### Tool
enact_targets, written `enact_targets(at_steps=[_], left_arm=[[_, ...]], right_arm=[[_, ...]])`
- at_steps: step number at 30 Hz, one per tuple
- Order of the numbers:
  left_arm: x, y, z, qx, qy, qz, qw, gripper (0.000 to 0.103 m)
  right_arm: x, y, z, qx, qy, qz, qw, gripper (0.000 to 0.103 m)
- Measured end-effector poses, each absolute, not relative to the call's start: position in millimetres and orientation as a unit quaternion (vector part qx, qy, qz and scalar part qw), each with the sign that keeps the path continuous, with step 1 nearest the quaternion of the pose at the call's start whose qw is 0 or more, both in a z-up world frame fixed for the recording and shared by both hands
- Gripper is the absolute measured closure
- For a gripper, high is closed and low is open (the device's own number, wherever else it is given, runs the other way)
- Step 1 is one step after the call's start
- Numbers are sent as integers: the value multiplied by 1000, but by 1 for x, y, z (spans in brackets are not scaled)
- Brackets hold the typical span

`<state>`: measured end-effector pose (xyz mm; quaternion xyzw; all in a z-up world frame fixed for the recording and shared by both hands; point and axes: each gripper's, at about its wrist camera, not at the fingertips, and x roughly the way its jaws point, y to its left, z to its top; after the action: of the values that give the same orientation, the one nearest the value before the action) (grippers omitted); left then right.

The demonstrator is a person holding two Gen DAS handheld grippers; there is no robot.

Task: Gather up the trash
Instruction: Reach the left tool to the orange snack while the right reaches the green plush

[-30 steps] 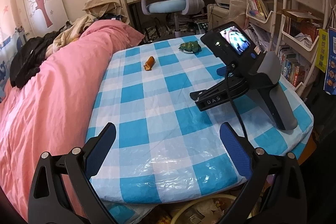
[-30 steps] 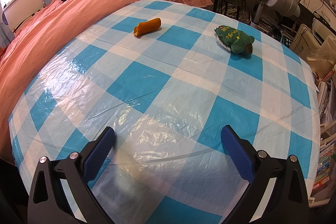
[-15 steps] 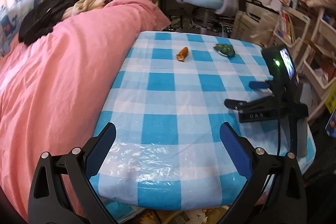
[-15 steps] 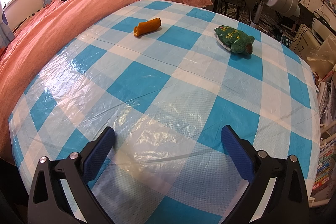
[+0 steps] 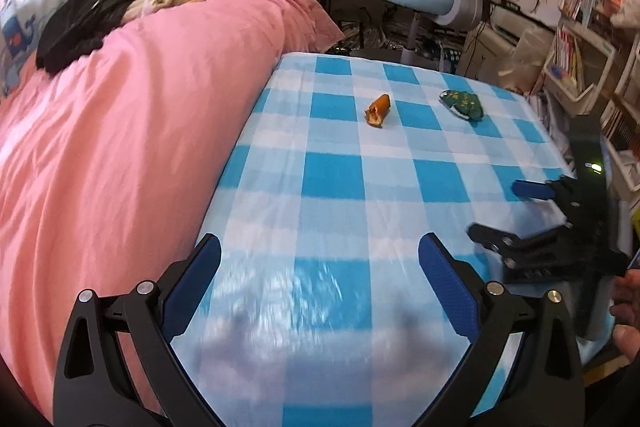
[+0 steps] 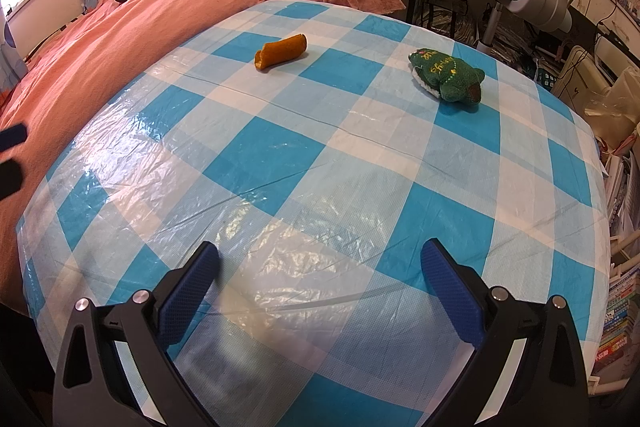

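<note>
Both the left gripper (image 5: pixel 319 269) and right gripper (image 6: pixel 319 277) had jaws spread, empty. On the blue-checked plastic-covered bench (image 6: pixel 280 155), upper centre, lay an orange peel scrap (image 6: pixel 281 51); only the left view showed a hand (image 5: pixel 627 311) lower right

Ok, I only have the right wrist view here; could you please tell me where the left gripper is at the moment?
Observer: The left gripper hangs over the near edge of the table, beside the pink duvet, jaws open and empty.
Operator: Thank you. Is a hand on the right gripper?
Observer: Yes, fingers show beside its handle at the frame's edge; the right gripper is low over the table's right side, jaws open.
Operator: Which piece lies ahead of the left gripper?
Observer: The orange scrap is almost straight ahead of it; the green cloth item lies to the right of that.
</note>
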<state>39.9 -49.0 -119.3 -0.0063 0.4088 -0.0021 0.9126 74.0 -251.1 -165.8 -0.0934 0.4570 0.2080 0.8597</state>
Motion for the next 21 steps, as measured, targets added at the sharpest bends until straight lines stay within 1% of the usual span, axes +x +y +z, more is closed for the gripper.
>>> enact_targets(at_steps=[11,21], left_arm=[[100,-78,-122,7,405,-7,914,8],[110,-109,-116,31,395,-23,918,8]], right_arm=[[75,-251,-166,-93,457,208,860,6],[75,-251,-166,-93,457,208,860,6]])
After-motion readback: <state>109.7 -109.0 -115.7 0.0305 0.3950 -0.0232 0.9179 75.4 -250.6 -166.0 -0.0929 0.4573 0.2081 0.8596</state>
